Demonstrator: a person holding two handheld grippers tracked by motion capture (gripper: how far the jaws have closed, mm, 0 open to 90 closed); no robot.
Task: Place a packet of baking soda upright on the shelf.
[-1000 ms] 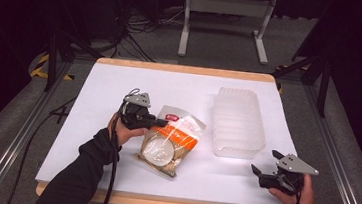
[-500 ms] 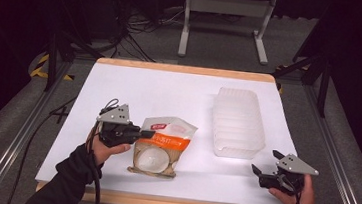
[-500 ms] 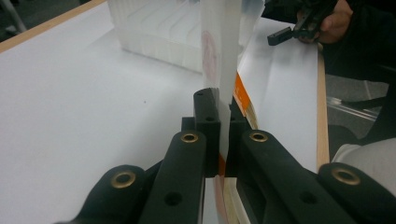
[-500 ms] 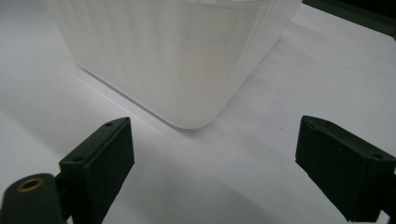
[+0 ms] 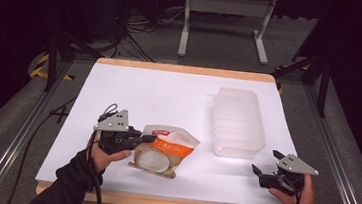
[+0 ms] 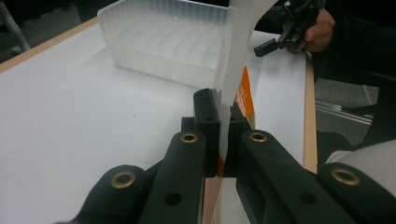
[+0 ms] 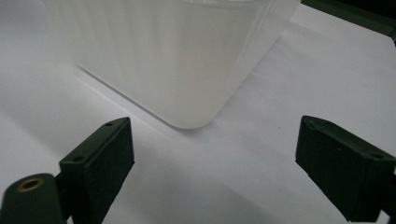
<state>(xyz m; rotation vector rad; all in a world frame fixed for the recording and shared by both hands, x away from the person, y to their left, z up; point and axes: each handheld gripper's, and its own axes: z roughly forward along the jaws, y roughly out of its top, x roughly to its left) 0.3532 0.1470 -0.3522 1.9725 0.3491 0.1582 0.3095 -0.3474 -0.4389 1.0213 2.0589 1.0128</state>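
Observation:
An orange-and-white food pouch (image 5: pixel 163 149) with a clear window lies on the white table, front left of centre. My left gripper (image 5: pixel 146 139) is shut on the pouch's left edge; in the left gripper view the thin pouch edge (image 6: pixel 235 60) rises from between the closed jaws. A clear ribbed plastic tray (image 5: pixel 237 121) sits right of centre, seen also as the tray (image 6: pixel 166 42) beyond the jaws. My right gripper (image 5: pixel 267 163) rests open near the front right edge, pointing at the tray's near corner (image 7: pixel 187 84), with nothing between its fingers.
The white table top (image 5: pixel 159 95) has a wooden front edge (image 5: pixel 169 202). A metal stand (image 5: pixel 225 16) and cables lie on the floor beyond the far edge. Rails run along both sides of the table.
My left gripper has dragged the pouch leftward and toward the front edge, turning to point right. The right gripper has stayed still.

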